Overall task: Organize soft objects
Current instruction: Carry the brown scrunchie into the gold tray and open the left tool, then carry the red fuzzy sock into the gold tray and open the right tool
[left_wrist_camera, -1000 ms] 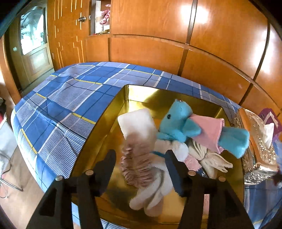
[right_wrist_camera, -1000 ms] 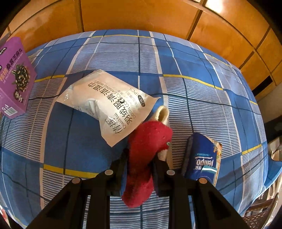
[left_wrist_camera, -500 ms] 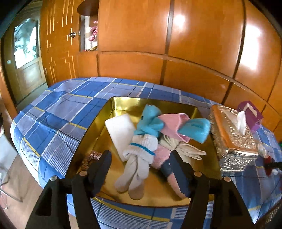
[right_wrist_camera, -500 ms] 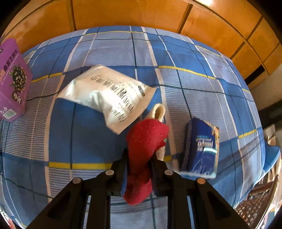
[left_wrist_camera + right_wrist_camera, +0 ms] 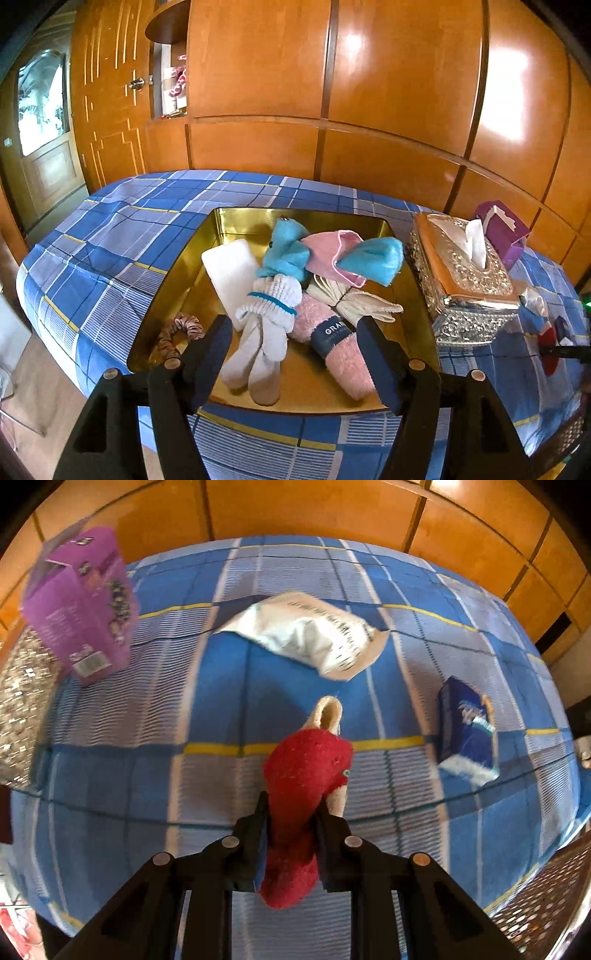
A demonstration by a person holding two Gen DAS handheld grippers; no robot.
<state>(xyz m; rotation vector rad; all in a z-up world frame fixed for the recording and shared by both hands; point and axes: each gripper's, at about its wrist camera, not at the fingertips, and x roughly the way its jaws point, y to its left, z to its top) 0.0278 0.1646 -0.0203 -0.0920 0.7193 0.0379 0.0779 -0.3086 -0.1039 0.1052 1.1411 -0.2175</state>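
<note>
Below my left tool spreads the bed [image 5: 122,236] in its blue plaid sheet. A gold tray [image 5: 236,218] sits on it straight ahead of that tool, and just right of the tray stands a silver tissue box [image 5: 461,291], a purple box [image 5: 506,236] beyond it. Under my right tool, a white pouch [image 5: 310,635] lies ahead, a blue tissue pack [image 5: 465,734] to the right, and the purple box [image 5: 81,602] far left.

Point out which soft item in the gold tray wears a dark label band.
The pink fluffy roll at the tray's near right. A navy band with white lettering wraps its middle; the white socks beside it carry only thin blue stripes.
</note>
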